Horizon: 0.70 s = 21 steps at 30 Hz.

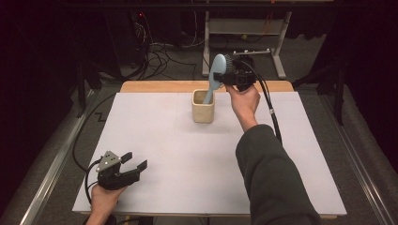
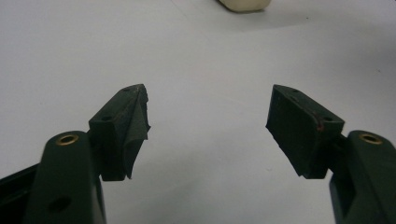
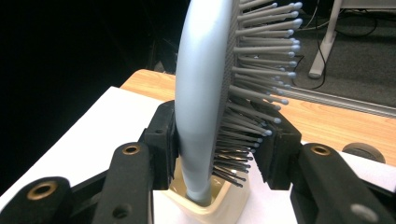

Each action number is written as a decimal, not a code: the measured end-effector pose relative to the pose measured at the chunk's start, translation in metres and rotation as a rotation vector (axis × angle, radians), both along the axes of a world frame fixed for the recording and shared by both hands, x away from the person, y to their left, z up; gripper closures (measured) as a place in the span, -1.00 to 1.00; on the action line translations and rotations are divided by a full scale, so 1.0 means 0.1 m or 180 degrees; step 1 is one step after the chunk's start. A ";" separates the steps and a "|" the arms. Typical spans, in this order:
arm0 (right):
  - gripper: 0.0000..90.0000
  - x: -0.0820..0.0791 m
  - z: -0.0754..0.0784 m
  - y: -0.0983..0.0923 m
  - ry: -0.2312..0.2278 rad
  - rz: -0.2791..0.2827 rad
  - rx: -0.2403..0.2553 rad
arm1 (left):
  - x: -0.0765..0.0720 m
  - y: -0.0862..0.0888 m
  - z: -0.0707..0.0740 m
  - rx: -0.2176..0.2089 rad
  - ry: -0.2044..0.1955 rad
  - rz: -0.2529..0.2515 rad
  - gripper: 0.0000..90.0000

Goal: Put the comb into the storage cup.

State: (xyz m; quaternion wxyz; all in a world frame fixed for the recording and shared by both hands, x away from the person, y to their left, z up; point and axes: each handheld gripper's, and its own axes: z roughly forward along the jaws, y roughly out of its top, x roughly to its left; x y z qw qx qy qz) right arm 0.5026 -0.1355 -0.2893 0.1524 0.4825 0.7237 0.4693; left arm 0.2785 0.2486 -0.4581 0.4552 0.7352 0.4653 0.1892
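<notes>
A light blue hairbrush (image 1: 215, 75) stands tilted with its handle down inside a cream square cup (image 1: 203, 107) at the back middle of the white table top. My right gripper (image 1: 225, 75) is shut on the hairbrush head, one pad on its smooth back and the other on the bristles (image 3: 252, 112). In the right gripper view the hairbrush (image 3: 201, 93) rises between the jaws and its handle goes into the cup (image 3: 210, 200). My left gripper (image 1: 133, 161) rests near the front left corner, open, with nothing between its fingers (image 2: 299, 130).
The white sheet (image 1: 164, 154) covers a wooden table (image 1: 155, 86) whose far edge shows behind the cup. A white metal stand (image 1: 244, 37) and several cables lie on the floor beyond. The right forearm in a dark sleeve (image 1: 272, 178) reaches across the table's right half.
</notes>
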 end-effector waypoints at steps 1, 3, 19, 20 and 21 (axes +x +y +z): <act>0.24 0.00 -0.01 0.00 -0.0003 0.0002 0.0000 | 0.00 0.00 0.00 0.0000 0.0001 -0.0001 -0.33; 0.24 0.00 -0.02 0.01 0.0018 0.0004 -0.0005 | 0.00 0.00 0.00 0.0002 0.0002 -0.0003 -0.33; 0.23 0.02 -0.08 0.06 0.0079 0.0023 -0.0069 | 0.00 0.00 0.00 0.0007 0.0002 -0.0004 -0.33; 0.23 0.02 -0.09 0.07 0.0056 0.0031 -0.0079 | 0.00 0.00 0.00 0.0008 0.0002 -0.0005 -0.33; 0.23 0.02 -0.09 0.07 0.0067 0.0032 -0.0075 | 0.00 0.00 0.00 0.0011 0.0005 -0.0007 -0.33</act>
